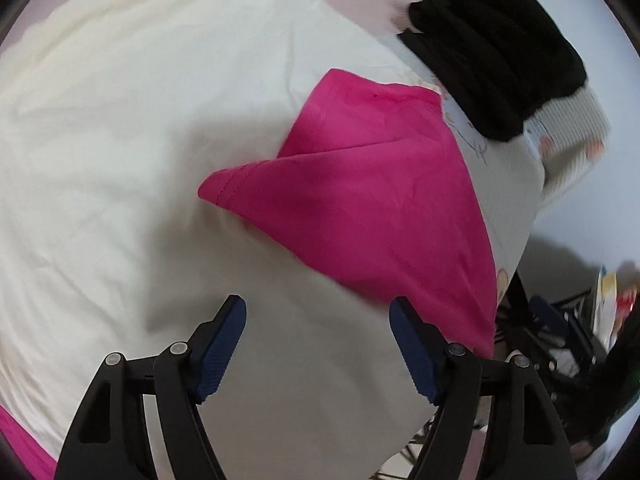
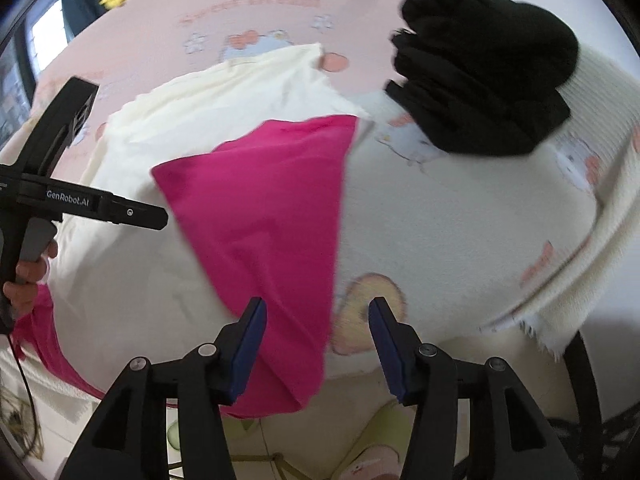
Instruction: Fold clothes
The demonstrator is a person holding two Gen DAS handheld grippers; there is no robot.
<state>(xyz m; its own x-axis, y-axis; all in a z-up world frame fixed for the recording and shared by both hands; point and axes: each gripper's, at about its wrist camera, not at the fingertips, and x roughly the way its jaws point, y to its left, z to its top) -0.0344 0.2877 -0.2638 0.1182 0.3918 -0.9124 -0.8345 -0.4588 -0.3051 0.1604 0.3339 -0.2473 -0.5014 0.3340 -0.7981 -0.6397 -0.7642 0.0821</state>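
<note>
1. Pink garment [image 1: 360, 184] spread on the cream cloth [image 1: 120, 140] over the patterned bedsheet [image 2: 248, 12], one corner turned over itself, near edge hanging off the near side of the bed.
2. Left gripper [image 1: 318, 320] with jaws apart, holding nothing, just above the cream cloth near the pink hem.
3. Right gripper [image 2: 318, 320] likewise spread wide and empty, straddling the pink edge at the near right.
4. Black folded stack [image 2: 480, 68] at the far right, well apart.
5. Stage unclear: fits a half-made fold or a release just after one.
6. For a clean fold: pinch single layers at corners, match edges, keep the cream cloth out of the grip.
</note>
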